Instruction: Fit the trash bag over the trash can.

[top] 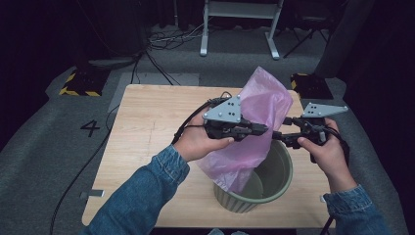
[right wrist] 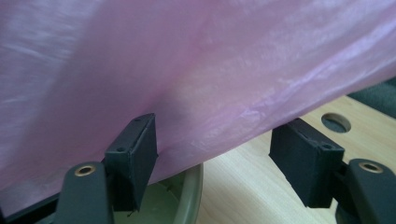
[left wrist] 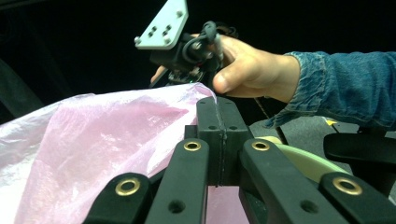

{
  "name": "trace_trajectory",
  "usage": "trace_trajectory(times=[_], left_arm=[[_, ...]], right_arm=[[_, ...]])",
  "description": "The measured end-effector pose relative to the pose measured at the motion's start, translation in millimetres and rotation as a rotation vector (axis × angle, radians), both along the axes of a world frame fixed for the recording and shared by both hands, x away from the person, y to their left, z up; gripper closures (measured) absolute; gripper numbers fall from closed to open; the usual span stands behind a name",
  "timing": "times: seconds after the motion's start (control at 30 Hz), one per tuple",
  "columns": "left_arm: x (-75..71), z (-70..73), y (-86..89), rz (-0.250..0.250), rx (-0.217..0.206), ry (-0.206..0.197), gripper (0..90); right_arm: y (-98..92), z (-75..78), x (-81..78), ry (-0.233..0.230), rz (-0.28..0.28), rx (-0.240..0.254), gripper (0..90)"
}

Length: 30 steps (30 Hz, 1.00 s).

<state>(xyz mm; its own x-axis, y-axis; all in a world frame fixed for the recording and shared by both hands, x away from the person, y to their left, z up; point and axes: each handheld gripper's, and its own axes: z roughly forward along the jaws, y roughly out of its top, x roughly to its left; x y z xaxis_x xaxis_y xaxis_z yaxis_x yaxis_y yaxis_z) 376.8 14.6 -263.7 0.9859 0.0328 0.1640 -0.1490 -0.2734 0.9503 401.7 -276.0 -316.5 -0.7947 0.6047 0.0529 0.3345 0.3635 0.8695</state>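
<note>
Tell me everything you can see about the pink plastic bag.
The pink plastic bag is thin, translucent, crinkled film with a slight sheen. It is held up over the green ribbed bin, its lower end hanging into the bin's mouth and its top rising to a peak. The left gripper is shut on its edge. The right gripper stands open just beneath the film, apparently not pinching it.

Left tool (left wrist: pixel 218 109) pinched tight on pink bag (left wrist: pixel 93 144) edge, right tool (left wrist: pixel 180 77) just behind, green bin (left wrist: pixel 303 161) rim.

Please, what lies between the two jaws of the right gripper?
The right gripper stands open, and the lower edge of the pink bag hangs between its jaws, not pinched; this shows in the right gripper view.
</note>
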Motion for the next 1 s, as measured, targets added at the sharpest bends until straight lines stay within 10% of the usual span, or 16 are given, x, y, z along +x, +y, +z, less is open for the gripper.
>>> trace_trajectory(times=[0.1,0.17,0.27,0.67,1.0], left_arm=[[0.1,-0.6,0.9,-0.002,0.000,0.001,89.9],[0.5,-0.3,3.8,0.006,-0.001,0.000,89.9],[1.3,0.6,7.9,0.016,-0.006,0.000,89.9],[5.9,-11.8,17.0,0.055,0.053,0.008,89.9],[2.0,-35.8,30.0,0.073,0.108,0.060,89.8]], right_arm=[[1.1,-1.0,2.5,0.014,0.005,0.004,43.0],[1.1,0.0,2.8,0.031,0.040,0.014,75.4],[-1.9,2.5,0.1,0.013,0.050,0.022,89.3],[-48.3,30.0,-30.5,-0.125,-0.041,-0.037,90.0],[-35.1,8.8,-47.5,-0.077,0.037,-0.077,90.0]])
